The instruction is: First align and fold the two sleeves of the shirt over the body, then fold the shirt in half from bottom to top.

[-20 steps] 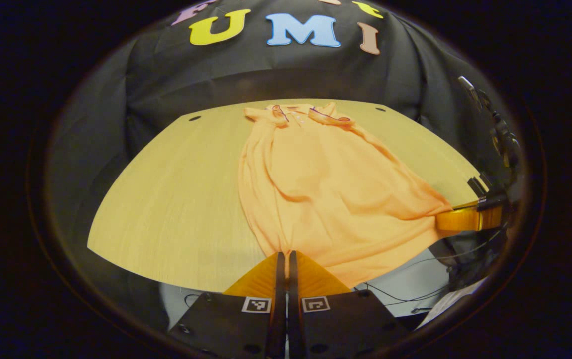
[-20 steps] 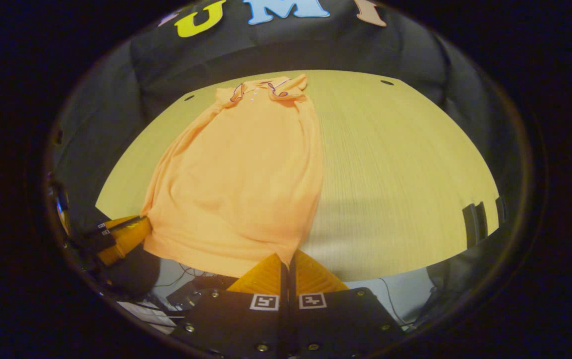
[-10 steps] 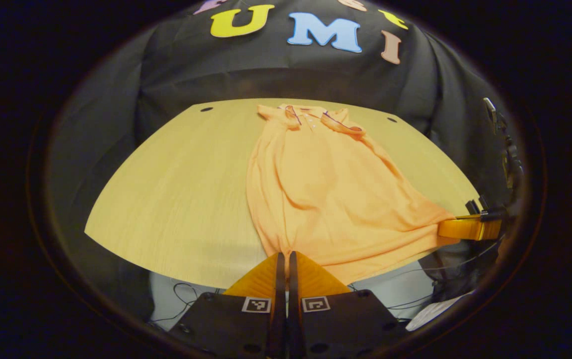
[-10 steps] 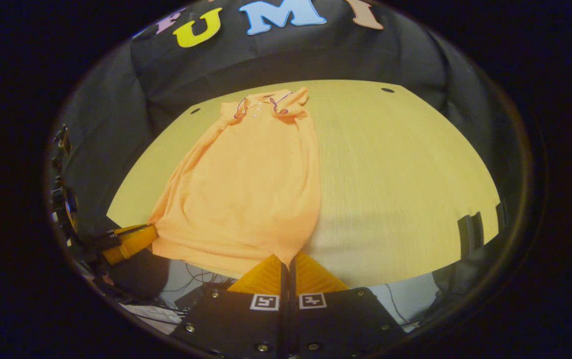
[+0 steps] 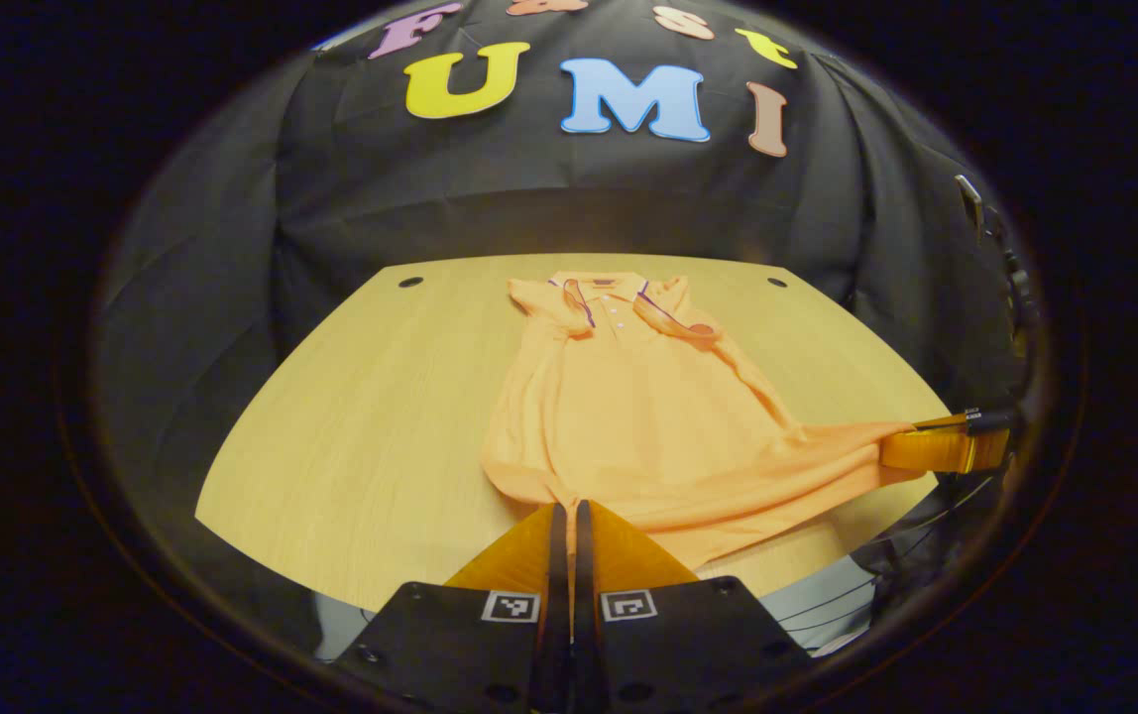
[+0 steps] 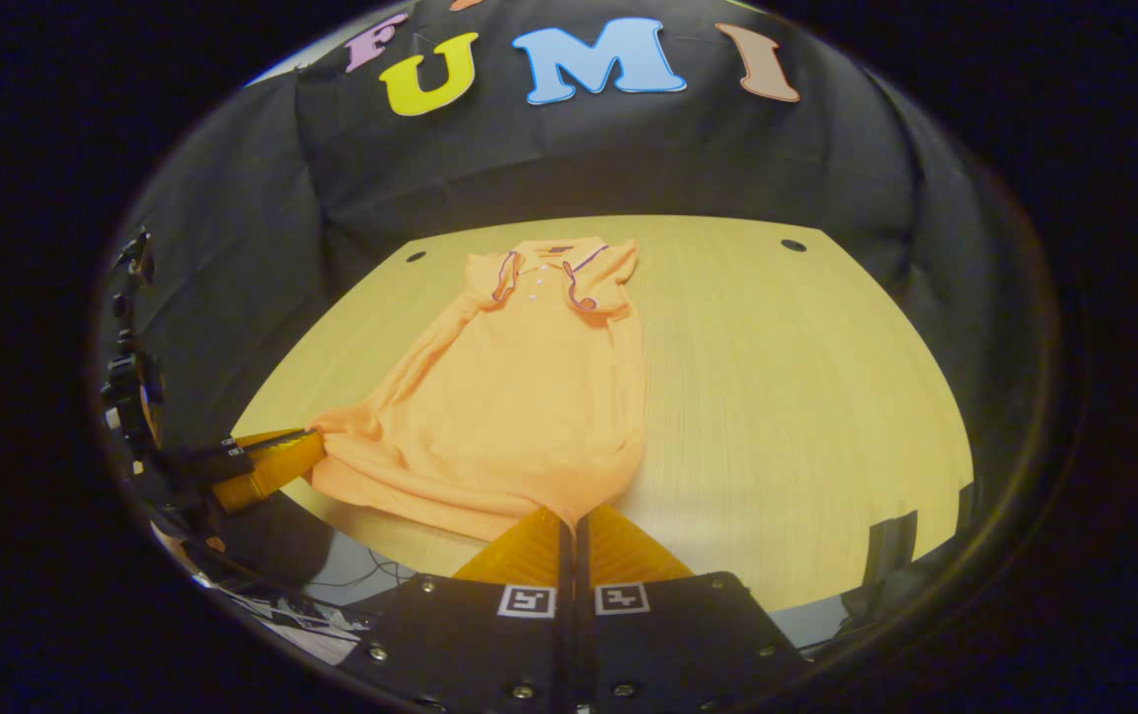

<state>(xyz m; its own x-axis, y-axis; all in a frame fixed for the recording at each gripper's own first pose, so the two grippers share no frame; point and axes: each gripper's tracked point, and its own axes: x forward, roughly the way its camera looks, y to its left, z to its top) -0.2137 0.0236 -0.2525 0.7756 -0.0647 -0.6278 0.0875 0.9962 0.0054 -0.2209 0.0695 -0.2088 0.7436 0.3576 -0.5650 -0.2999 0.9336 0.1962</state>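
An orange polo shirt (image 5: 628, 416) lies lengthwise on the wooden table (image 5: 361, 397), its collar (image 5: 614, 297) at the far end. No sleeve sticks out to either side. My left gripper (image 5: 569, 508) is shut on the near left hem corner, held just above the table's near edge. At the right of the left gripper view, my right gripper (image 5: 911, 448) pinches the other hem corner. In the right gripper view the shirt (image 6: 519, 397) bunches in soft folds near the hem. There the right gripper (image 6: 572, 514) is shut on its corner, with the left gripper (image 6: 277, 458) far left.
Two small dark holes (image 5: 410, 282) (image 5: 777, 282) mark the table's far corners. Black cloth walls close in behind and beside the table. Cables on a pale floor (image 5: 817, 595) lie below the near edge. A dark rig (image 6: 128, 377) stands at the left.
Both grippers have carried the hem forward from beyond the near edge to over the table. The lower shirt has slackened and bunched; the collar has stayed put.
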